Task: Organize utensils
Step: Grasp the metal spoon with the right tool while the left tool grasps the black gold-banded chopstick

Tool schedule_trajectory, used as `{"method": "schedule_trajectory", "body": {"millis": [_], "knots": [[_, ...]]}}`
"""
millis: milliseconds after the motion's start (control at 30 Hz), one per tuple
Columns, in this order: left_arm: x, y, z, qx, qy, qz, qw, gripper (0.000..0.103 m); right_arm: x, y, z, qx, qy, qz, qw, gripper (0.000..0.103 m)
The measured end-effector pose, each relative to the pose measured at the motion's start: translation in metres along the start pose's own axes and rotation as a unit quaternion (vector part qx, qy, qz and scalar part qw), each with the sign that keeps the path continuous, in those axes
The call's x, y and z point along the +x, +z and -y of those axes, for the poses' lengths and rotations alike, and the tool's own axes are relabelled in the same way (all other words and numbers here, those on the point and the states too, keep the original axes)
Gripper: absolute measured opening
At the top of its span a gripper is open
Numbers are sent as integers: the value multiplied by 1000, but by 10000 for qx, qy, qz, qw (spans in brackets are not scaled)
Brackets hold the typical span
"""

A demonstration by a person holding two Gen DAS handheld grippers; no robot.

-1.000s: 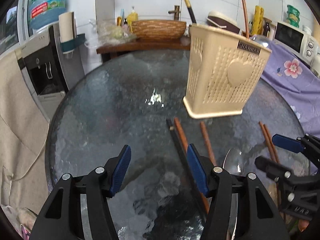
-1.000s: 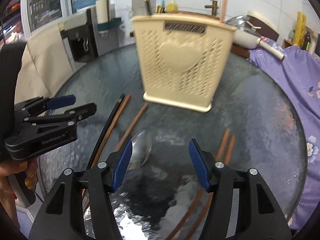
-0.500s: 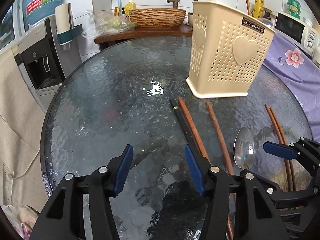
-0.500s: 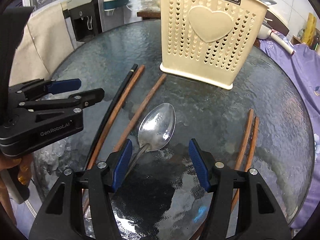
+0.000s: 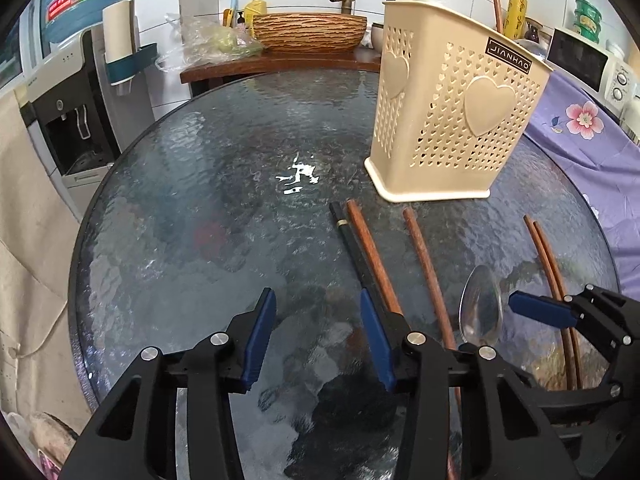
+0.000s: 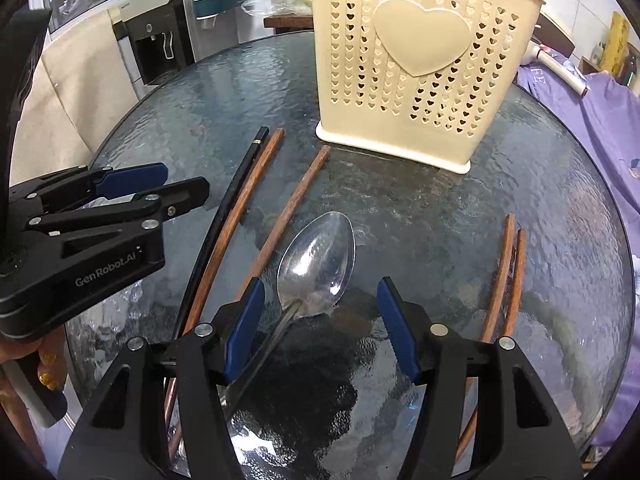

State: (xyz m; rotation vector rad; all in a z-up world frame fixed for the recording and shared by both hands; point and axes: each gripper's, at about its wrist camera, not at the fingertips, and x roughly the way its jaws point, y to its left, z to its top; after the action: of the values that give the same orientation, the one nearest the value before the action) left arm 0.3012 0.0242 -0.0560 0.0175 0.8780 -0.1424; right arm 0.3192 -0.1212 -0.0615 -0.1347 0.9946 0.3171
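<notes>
the spoon [image 6: 318, 256] lies on the round glass desk [image 6: 420, 208], bowl toward the far side, its handle running back between the blue pads of the right gripper [image 6: 320, 326], nearer the left pad; that gripper stands half open and grips nothing. the left gripper [image 5: 318, 338] hangs over bare glass with its jaws closing on nothing; the black chopstick [image 5: 352, 240] and a brown chopstick [image 5: 372, 254] pass just beside its right pad. a cream basket [image 6: 420, 60] stands upright at the far side, labelled "jianhao". the left gripper's side reads "genrobot.ai". two more brown chopsticks [image 6: 506, 272] lie to the right.
</notes>
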Motion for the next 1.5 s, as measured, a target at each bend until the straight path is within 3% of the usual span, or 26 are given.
{"method": "schedule_trajectory", "body": {"millis": [400, 1000, 1167, 1500], "knots": [[20, 20, 7, -17, -115, -96, 9999, 40, 2, 1, -1, -5, -5, 46, 10000, 59], [33, 30, 1, 62, 48, -268, 9996, 38, 1, 3, 3, 84, -77, -62, 9999, 59], [41, 39, 7, 140, 132, -355, 9992, 33, 4, 10, -3, 109, -104, -108, 9998, 47], [45, 45, 11, 197, 188, -434, 9987, 25, 9, 20, -8, 214, -166, -98, 9996, 44]]}}
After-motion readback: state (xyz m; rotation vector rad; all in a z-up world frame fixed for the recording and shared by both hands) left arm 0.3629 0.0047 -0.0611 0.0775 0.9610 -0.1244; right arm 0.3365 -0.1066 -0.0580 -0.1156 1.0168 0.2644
